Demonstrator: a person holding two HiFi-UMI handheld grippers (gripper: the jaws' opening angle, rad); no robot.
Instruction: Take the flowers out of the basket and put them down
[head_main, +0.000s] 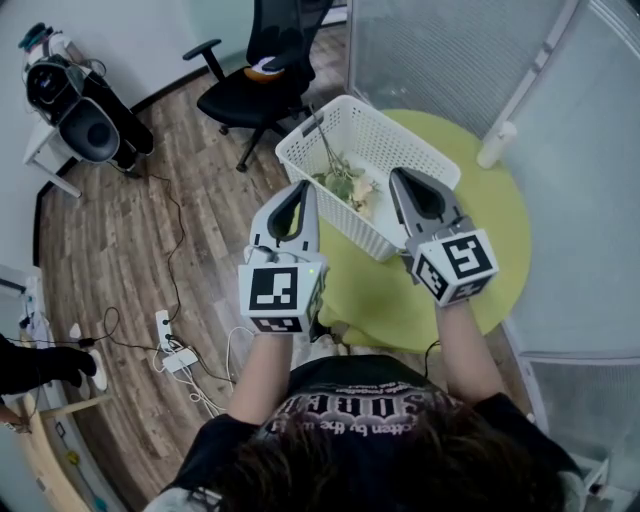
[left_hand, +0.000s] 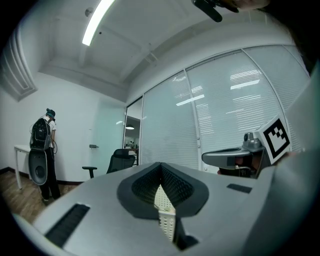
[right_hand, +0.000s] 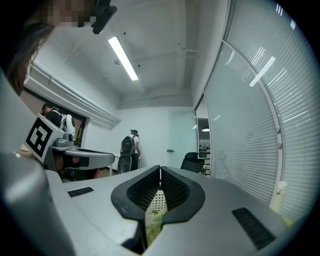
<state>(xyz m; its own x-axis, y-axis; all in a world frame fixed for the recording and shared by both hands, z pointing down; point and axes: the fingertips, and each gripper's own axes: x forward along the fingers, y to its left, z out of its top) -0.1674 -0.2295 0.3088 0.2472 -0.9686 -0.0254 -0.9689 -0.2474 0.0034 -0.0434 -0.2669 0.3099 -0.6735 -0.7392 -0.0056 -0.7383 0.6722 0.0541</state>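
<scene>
Status: left tool (head_main: 303, 190) is closed, jaws pinched on the near-left wall of the white mesh basket (head_main: 400, 132). The left gripper view shows a strip of perforated white plastic wedged between the pads, with the tips meeting above it. Tool points level, marker cube toward the person holding it. Wood floor (head_main: 130, 250) lies left of and below this tool, with a power strip (head_main: 165, 328) and loose cables on it. Black office chair (head_main: 255, 80) sits ahead of the tool, past the basket's far corner. A person (left_hand: 41, 145) with a backpack stands well off to its left, by a white wall.

Basket spans the gap between the two tools. Its left corner hangs out over the floor, the rest is over the round green worktop (head_main: 490, 230). Can't tell if its base touches the worktop.

Flowers (head_main: 345, 185) are in the basket, just ahead and right of the left tool's tip and left of the right tool's tip. Pale blooms, green leaves, one long stem running toward the far corner.

Right tool (head_main: 397, 175) is closed as well, clamped on the basket's near-right wall. The right gripper view shows mesh between the jaws, with the flowers' green showing low behind it. This tool also points level. Glass partition (head_main: 450, 50) with blinds stands ahead and to its right.
</scene>
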